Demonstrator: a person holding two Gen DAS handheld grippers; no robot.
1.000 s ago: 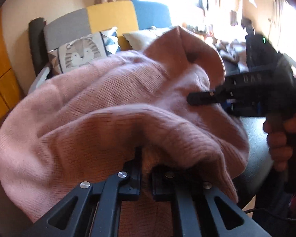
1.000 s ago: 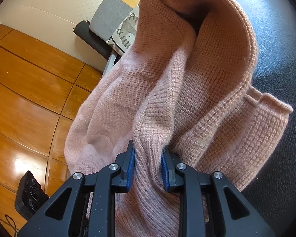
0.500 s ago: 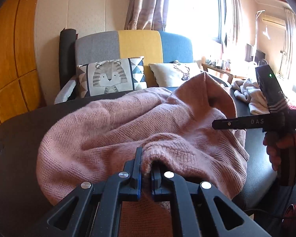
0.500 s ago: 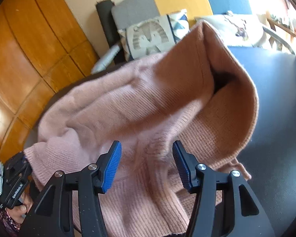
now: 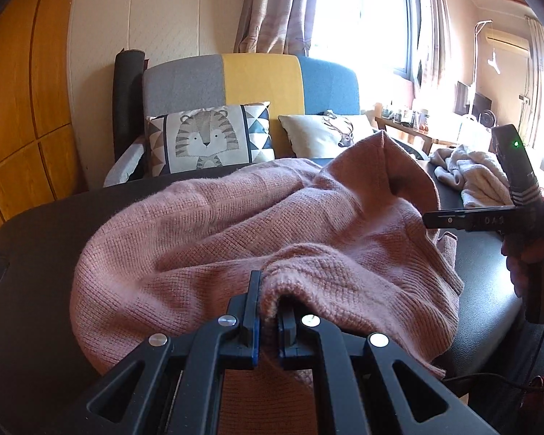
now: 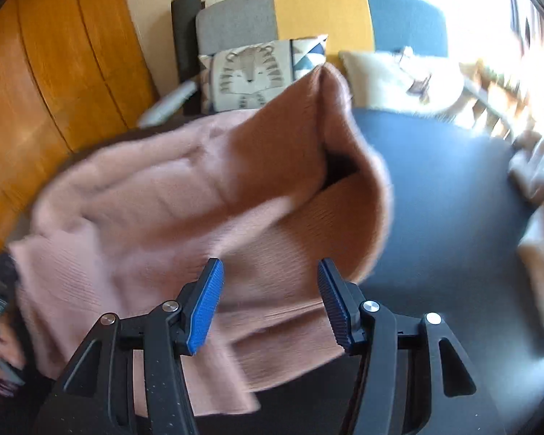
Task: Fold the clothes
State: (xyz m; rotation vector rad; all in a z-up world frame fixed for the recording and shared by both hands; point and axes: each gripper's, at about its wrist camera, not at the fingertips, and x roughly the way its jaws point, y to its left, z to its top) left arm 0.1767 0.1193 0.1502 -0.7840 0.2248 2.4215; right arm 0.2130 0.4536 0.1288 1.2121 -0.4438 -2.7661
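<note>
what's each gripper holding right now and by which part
Left gripper pinches a raised fold of the pink sweater. Right gripper is open, holding nothing.

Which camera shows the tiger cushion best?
The left wrist view: the tiger cushion is sharp, upright and whole against the sofa. In the right wrist view it is blurred, and the pink sweater hides its lower corner.

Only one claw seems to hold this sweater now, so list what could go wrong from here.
1. The left claw pinches only one thick bunch of the pink sweater; pulling may drag the whole heap instead of making a fold.
2. The right claw is open above the sweater, so the raised fold beside it is unsupported and may collapse unevenly.
3. The sweater lies near the dark table's front edge and could slide off.
</note>
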